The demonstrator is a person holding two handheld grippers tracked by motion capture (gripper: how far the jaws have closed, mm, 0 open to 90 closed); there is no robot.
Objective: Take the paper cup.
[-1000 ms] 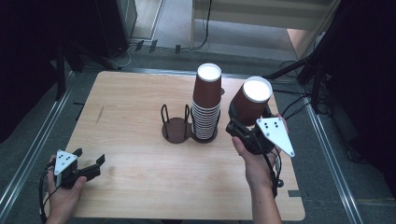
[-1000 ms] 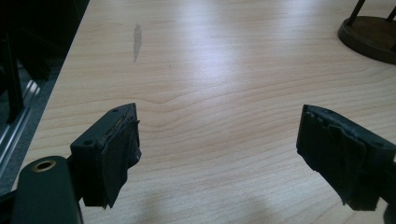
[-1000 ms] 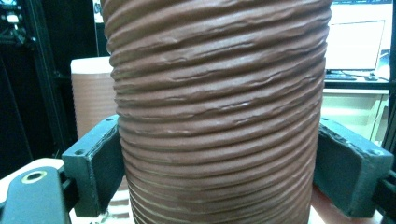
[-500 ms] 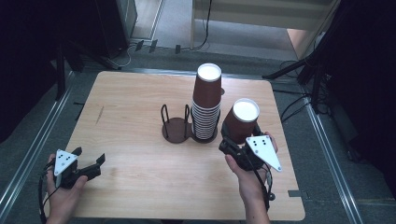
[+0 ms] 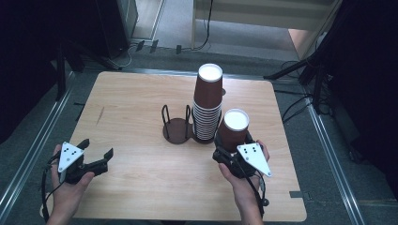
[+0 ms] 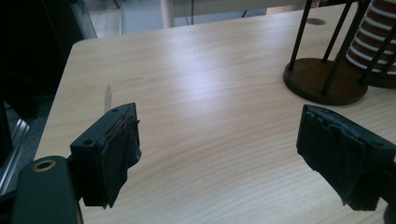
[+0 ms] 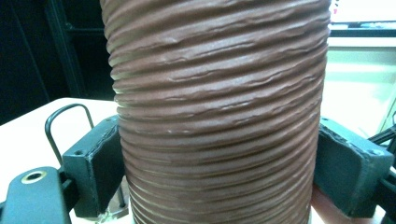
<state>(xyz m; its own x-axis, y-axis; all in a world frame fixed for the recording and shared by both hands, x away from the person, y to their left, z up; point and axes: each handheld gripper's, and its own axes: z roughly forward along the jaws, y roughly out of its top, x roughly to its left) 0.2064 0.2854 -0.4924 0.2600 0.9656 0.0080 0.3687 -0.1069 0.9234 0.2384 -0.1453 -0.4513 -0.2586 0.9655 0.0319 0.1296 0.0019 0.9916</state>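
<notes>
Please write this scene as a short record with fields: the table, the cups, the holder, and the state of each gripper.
table: light wooden table
cup stack: tall stack of brown ribbed paper cups, standing in the right half of the holder
holder: dark wire cup holder; its left half has no cups
single cup: brown ribbed cup, upright, in front of and right of the stack
right gripper: jaws shut on the single cup, one on each side
left gripper: jaws open, holding nothing, near the front left of the table

Ribbed paper cup (image 7: 219, 112), wood-grain table (image 5: 141, 108)
</notes>
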